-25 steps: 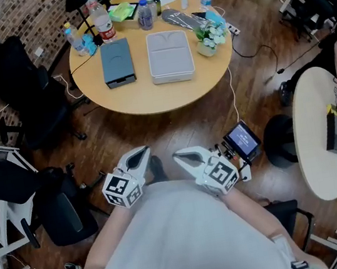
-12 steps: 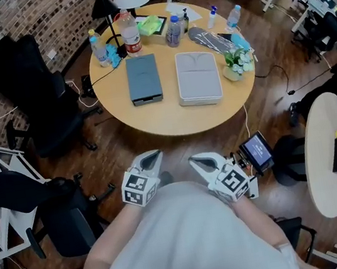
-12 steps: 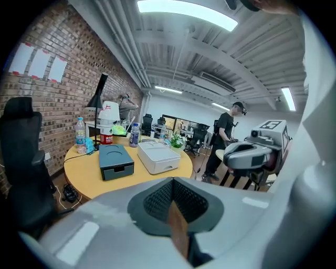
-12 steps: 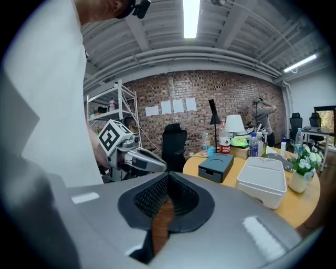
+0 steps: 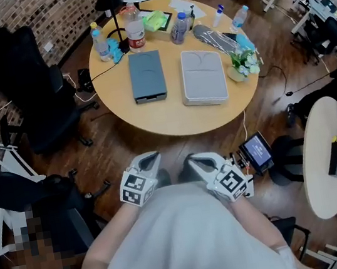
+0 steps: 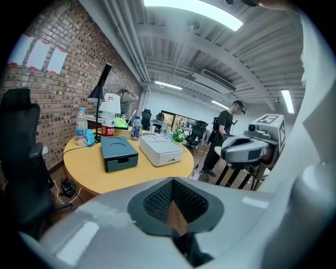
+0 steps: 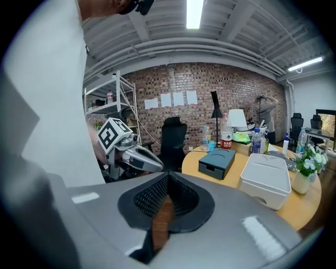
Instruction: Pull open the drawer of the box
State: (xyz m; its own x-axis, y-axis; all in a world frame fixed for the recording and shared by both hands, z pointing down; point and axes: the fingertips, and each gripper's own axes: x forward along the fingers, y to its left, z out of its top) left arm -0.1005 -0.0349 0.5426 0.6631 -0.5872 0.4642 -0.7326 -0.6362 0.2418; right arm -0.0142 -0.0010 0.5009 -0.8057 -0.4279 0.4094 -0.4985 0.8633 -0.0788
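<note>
- L claw [image 5: 150,161] & R claw [image 5: 196,159]: both clenched, empty, well short of tabletop [image 5: 159,118].
- Blue box [image 5: 147,74] on tabletop beside white box [image 5: 202,76]; drawer [image 5: 150,97] faces person.
- Open one claw, hook drawer's recess, pull straight.

Bright, even indoor light from ceiling strip lamps [image 7: 194,11]; shadows soft. Gripper views: heavy fisheye bending, black vignetted corners, nearest foreground slightly soft. Head view sharp, mild barrel distortion.
</note>
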